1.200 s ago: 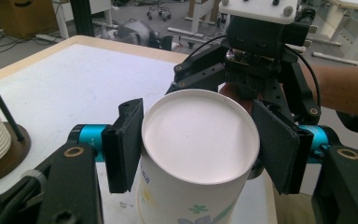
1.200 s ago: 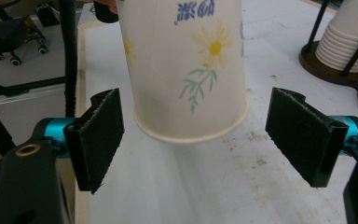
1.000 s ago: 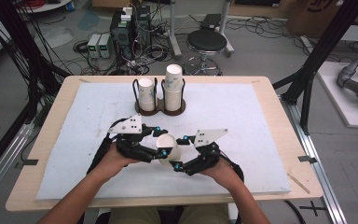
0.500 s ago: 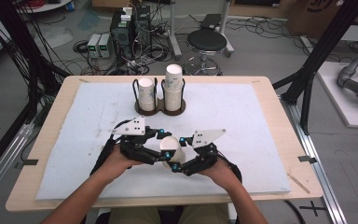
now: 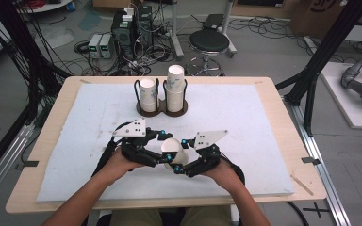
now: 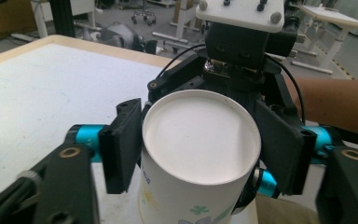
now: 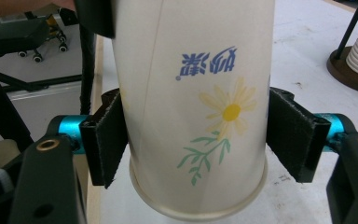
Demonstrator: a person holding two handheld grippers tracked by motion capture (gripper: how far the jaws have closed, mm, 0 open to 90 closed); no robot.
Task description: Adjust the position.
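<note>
while a paper cup point(image 5: 173, 151) hangs between two hand-held grippers just above the white mat point(image 5: 264, 122), the left gripper point(image 6: 193, 156) has just been opening its jaws, which now stand part-way apart on either side of the cup's closed bottom end, with that end between them; whether the pads touch its wall there cannot be told for certain. seen from the right gripper point(image 7: 193, 140), its two black pads point(image 7: 105, 140) bracket the flowered wall near the cup's open mouth; the left pad lies against the paper, the right pad sits just beside it, so this gripper looks to be carrying the cup. the cup's long axis runs roughly from one gripper toward the other, bottom end toward the left fingers, rim toward the right fingers, and both hands point(image 5: 122, 162) sit equally near, one at each end. judged from this, a handover is under way, and the coming move turns on the left jaws drawing back along that axis without dragging the cup. farther out from the fingers, across the mat toward the far table point(image 5: 273, 89) edge, a dark two-ring holder point(image 5: 162, 110) carries two stacks of cups point(image 5: 175, 89), well apart from both grippers.
</note>
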